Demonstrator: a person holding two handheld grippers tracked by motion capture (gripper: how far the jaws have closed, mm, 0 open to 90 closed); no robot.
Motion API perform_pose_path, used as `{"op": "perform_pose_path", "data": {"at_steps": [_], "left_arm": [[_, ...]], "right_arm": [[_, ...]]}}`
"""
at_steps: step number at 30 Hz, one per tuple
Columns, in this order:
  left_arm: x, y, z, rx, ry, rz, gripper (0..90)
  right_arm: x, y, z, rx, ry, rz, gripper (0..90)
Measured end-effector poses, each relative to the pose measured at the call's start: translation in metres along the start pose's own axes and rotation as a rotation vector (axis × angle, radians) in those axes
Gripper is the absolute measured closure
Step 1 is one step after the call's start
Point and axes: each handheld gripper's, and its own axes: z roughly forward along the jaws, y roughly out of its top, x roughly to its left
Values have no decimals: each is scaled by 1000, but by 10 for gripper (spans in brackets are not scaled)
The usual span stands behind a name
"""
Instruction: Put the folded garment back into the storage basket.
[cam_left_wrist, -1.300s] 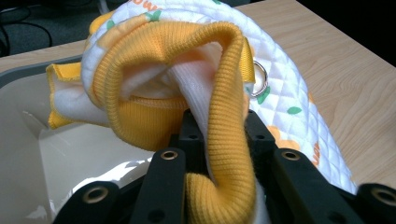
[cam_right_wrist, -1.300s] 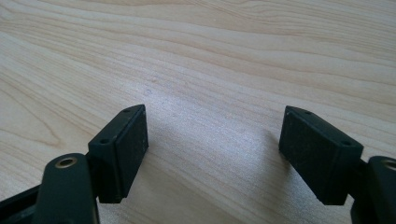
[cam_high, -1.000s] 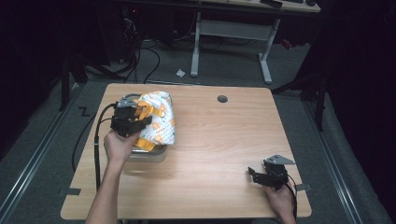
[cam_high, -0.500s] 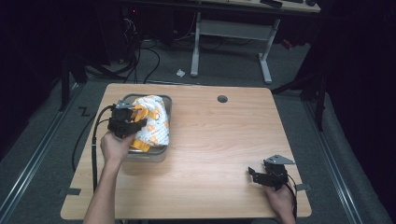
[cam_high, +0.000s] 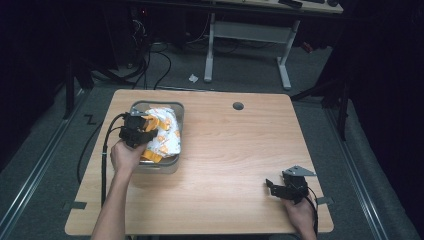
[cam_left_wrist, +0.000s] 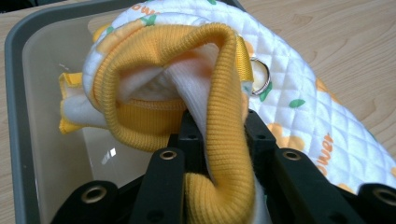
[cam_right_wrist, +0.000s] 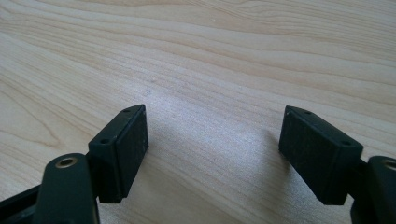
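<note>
On the tabletop (cam_high: 225, 165), the grey bin (cam_high: 176, 111) holds the quilted orange-print garment (cam_high: 167, 135). Its yellow ribbed cuff (cam_left_wrist: 224, 116) is clamped by the left gripper (cam_high: 136, 131); it should be lowered fully inside the bin before release. The right gripper (cam_high: 289, 187), well right of the bin, has its fingers (cam_right_wrist: 122, 147) apart.

One garment (cam_high: 162, 135), one bin (cam_high: 176, 111), two grippers.

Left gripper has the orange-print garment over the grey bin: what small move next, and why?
Probably ease a little lower, then open. The left gripper is shut on the garment's yellow ribbed cuff, and the garment sits partly in the grey bin but drapes over its rim toward the table.
</note>
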Motion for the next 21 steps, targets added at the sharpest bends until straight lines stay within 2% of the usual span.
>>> {"op": "perform_pose_path", "data": {"at_steps": [7, 12, 17, 21], "left_arm": [[1, 0, 12, 29, 7, -7, 727], [3, 0, 19, 52, 35, -8, 721], [5, -1, 29, 100, 54, -4, 698], [4, -2, 35, 129, 86, -1, 642]], "right_arm": [[0, 0, 0, 0, 0, 1, 243], [0, 0, 0, 1, 0, 2, 242], [0, 0, 0, 0, 0, 2, 242], [0, 0, 0, 0, 0, 0, 242]]}}
